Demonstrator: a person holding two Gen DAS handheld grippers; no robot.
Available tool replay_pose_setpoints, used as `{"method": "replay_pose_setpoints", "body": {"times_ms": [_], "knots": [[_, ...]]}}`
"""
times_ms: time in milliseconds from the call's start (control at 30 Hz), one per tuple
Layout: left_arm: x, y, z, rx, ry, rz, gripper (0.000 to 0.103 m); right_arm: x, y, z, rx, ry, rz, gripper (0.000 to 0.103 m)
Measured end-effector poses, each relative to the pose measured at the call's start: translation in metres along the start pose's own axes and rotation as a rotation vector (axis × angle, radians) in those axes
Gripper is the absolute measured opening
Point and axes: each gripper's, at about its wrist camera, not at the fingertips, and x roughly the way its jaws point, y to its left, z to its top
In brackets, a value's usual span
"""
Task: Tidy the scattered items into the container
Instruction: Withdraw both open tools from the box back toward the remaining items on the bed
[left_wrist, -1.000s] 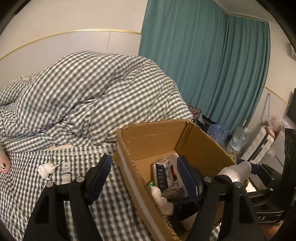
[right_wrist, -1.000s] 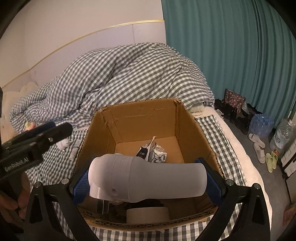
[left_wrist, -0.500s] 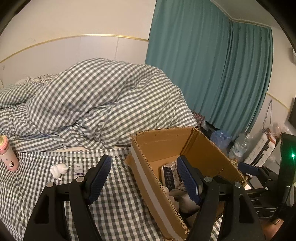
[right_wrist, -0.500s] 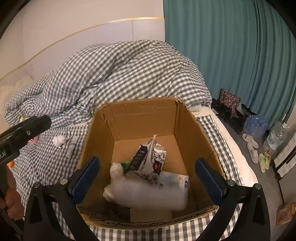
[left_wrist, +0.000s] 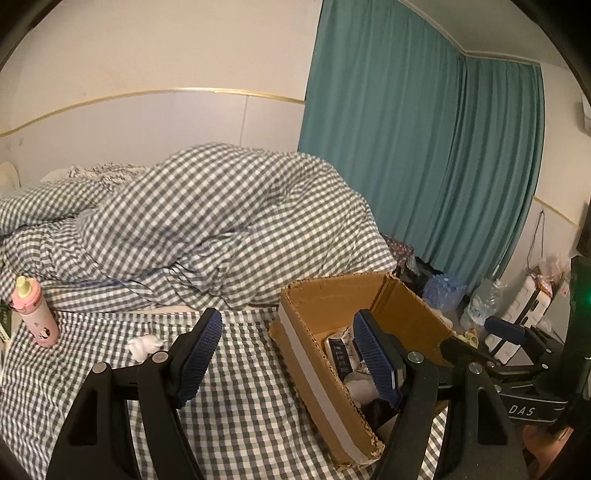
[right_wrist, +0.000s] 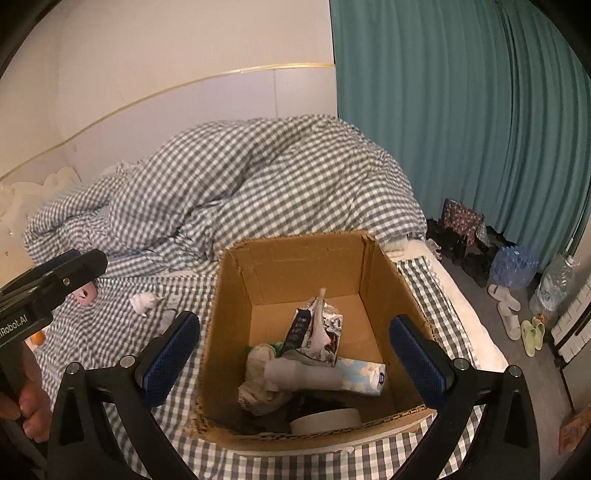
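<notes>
The cardboard box (right_wrist: 303, 266) stands on the checked bed, and my right gripper (right_wrist: 293, 360) hangs open above its near side with nothing between the fingers. Inside lie a white bottle (right_wrist: 303, 373), a silver snack packet (right_wrist: 314, 328), a tissue pack (right_wrist: 364, 373) and a tape roll (right_wrist: 325, 419). My left gripper (left_wrist: 288, 354) is open and empty, over the sheet at the left wall of the box (left_wrist: 314, 358). On the bed to the left are a crumpled tissue (left_wrist: 144, 345) and a pink bottle (left_wrist: 35, 314), standing upright. A small white tube (right_wrist: 168, 314) lies beside the tissue (right_wrist: 144, 301).
A heaped checked duvet (left_wrist: 221, 221) fills the bed behind the box. A teal curtain (right_wrist: 461, 129) hangs at the right. Slippers (right_wrist: 509, 317) and water bottles (right_wrist: 517, 266) stand on the floor past the bed's right edge. A hand (right_wrist: 33, 413) holds the left gripper's handle.
My right gripper opened and let go of the white bottle, which dropped into the box. Both grippers rose and drew back. The pink bottle came into the left wrist view.
</notes>
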Motion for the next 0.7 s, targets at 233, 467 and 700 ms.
{"method": "replay_pose_setpoints", "body": {"times_ms": [233,467,700], "knots": [[-0.038,0.013,0.002,0.001,-0.057,0.031,0.088,-0.031,0.018,0.006,-0.007,-0.060,0.013,0.103],[-0.073,0.026,0.005,0.003,-0.105,0.064,0.090,-0.058,0.036,0.009,-0.011,-0.114,0.030,0.103],[-0.110,0.048,0.002,0.000,-0.161,0.134,0.101,-0.075,0.058,0.012,-0.012,-0.149,0.056,0.103]]}}
